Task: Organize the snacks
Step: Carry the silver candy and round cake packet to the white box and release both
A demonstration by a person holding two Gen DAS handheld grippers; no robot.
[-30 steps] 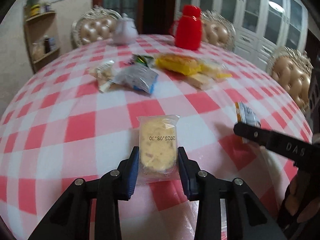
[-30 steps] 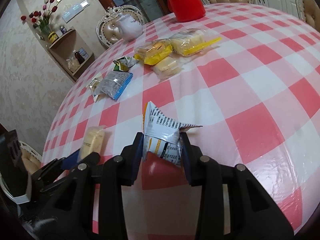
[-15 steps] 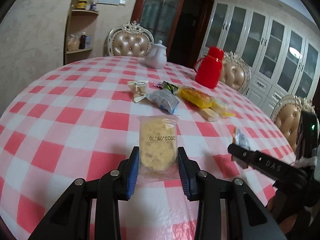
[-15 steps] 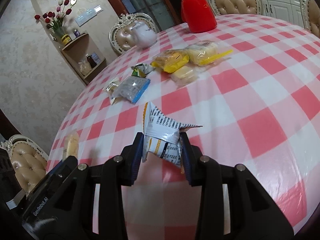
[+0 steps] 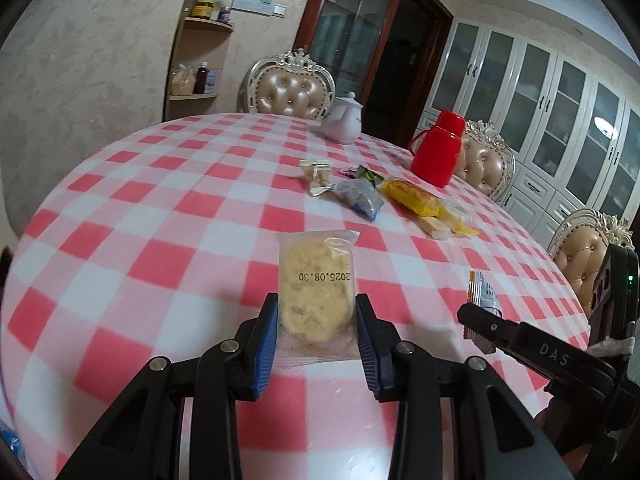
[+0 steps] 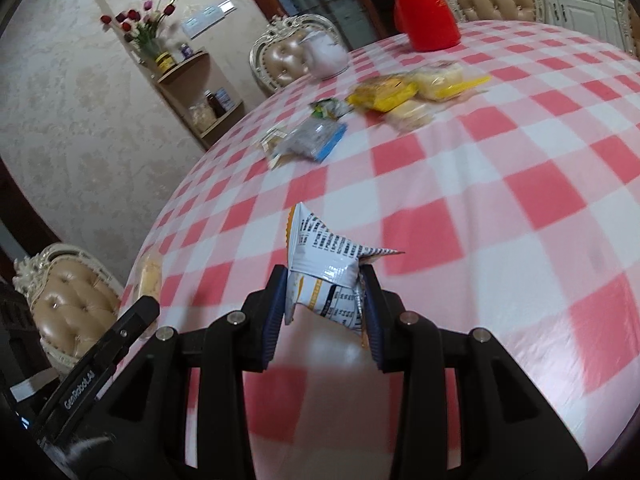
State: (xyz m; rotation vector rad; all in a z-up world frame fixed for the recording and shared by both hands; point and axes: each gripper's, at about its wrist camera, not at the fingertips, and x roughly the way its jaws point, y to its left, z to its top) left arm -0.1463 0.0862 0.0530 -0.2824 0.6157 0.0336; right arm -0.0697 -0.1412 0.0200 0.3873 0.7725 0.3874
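Now, biscuit packet point(image 5: 316, 292) clamped in left claw point(image 5: 316, 334), above tablecloth point(image 5: 160, 216)

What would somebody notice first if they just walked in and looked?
Probably the pale cake packet pinched in the left tool and the crumpled silver snack bag pinched in the right tool, both over the red-checked tablecloth. Beyond them lies a snack pile, with a bright red jug behind.
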